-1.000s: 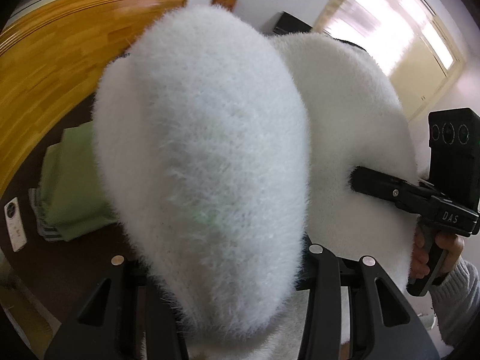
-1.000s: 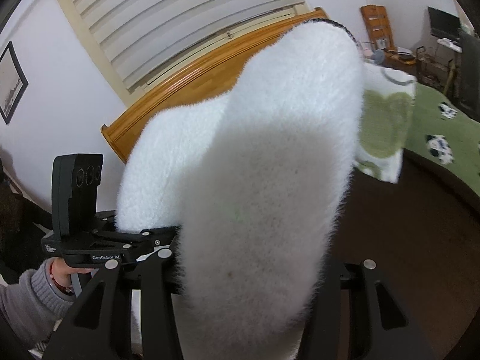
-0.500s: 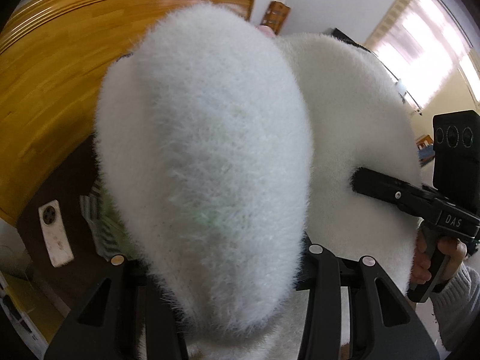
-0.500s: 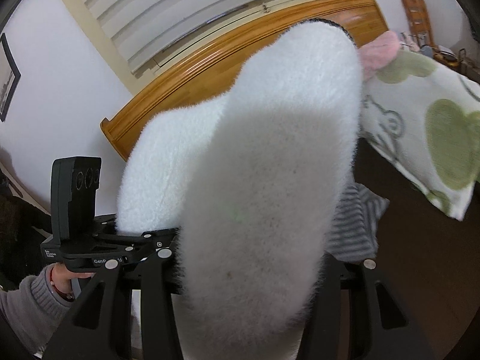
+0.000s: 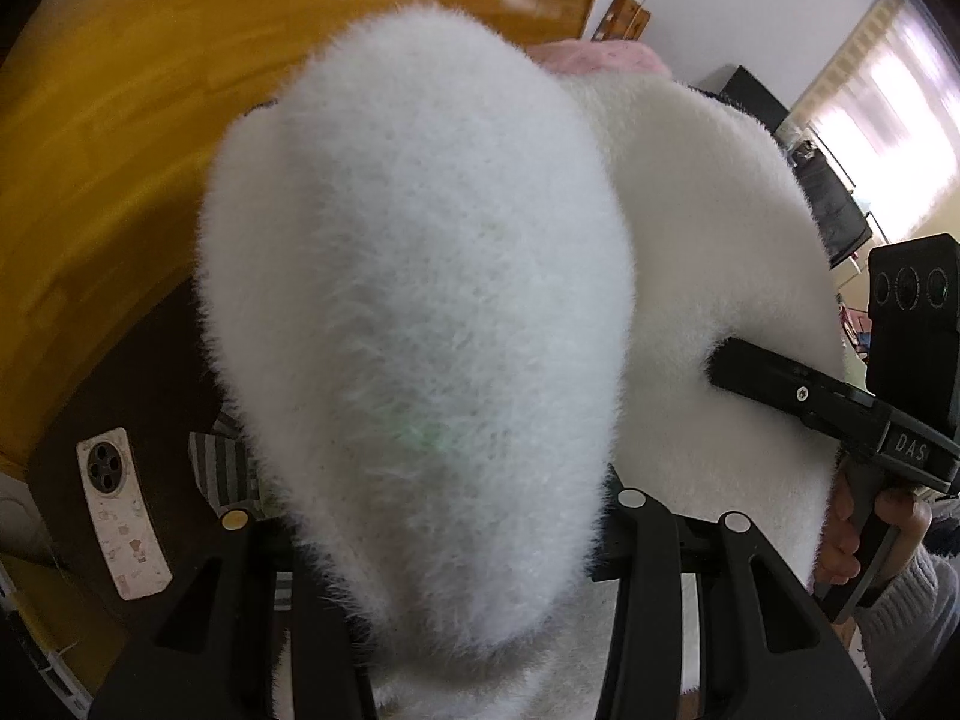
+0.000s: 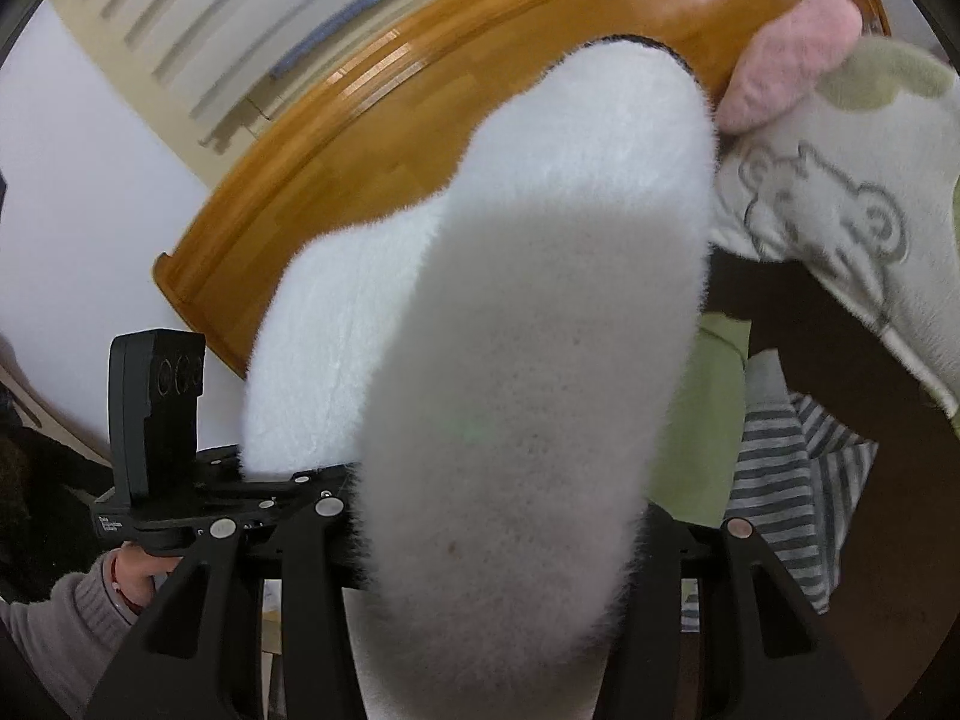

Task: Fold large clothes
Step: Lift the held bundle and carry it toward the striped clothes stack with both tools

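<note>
**1 fluffy white garment held up by 2 grippers over a bed**

The largest thing in both views is 1 wooden headboard [image 6: 480, 138], curved by the lens, behind a dark brown bed surface [image 6: 888, 516].

Next comes the 1 white fluffy garment [image 5: 420, 312], which fills the middle of each view. It is lifted off the bed and bunched between the 2 grippers, 1 thick fold bulging toward each camera. Its far edge shows a thin dark trim in the right wrist view.

On the bed lie 1 cream blanket [image 6: 840, 222] with green patches and outline drawings, 1 green folded cloth [image 6: 702, 432], 1 grey-and-white striped cloth [image 6: 786, 492] under the green one, and 1 pink fluffy item [image 6: 792, 78] resting by the headboard, touching the blanket.

The left gripper [image 5: 456, 588] has its jaws pinching the white garment, a wad of fleece packed between them. The right gripper [image 6: 492, 594] pinches the same garment in the same way. Each gripper shows in the other's view, held by a hand in a grey knit sleeve [image 6: 54, 630].

Smallest is 1 white phone [image 5: 120, 516], lying camera side up on the bed near the left edge of the left wrist view.
</note>
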The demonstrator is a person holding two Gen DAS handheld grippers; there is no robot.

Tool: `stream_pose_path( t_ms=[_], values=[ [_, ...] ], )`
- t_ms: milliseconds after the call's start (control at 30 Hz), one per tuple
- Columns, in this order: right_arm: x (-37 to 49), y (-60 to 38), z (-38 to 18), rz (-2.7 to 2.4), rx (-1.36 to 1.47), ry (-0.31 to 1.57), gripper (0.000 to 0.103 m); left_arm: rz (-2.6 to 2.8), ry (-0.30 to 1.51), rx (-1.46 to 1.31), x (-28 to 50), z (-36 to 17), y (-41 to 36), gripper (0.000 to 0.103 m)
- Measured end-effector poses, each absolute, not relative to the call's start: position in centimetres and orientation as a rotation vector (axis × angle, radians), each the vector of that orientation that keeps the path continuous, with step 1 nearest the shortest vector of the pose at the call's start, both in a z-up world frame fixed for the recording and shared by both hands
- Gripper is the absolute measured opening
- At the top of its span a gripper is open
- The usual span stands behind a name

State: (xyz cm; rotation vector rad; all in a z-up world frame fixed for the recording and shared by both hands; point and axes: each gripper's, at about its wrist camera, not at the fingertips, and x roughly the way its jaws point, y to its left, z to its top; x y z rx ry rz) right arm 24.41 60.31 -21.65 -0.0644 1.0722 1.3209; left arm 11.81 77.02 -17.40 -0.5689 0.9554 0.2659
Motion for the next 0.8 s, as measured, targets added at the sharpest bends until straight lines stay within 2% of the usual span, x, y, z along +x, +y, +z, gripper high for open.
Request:
stream_pose_path(
  t_ms=[500, 733, 800],
  values=[
    [28.4, 64.6, -31.4, 1.264, -0.167, 1.198, 0.047, 0.251, 1.072, -0.663, 15.2, -25.7, 80.6, 0.044],
    [29.6, 64.5, -34.9, 1.255, -0.183, 1.233, 0.047, 0.221, 1.099, -0.653, 16.0, -28.0, 80.9, 0.048],
    [29.8, 64.3, -35.3, 1.249, -0.174, 1.245, 0.048, 0.212, 1.098, -0.658, 15.8, -28.8, 81.2, 0.052]
  ],
)
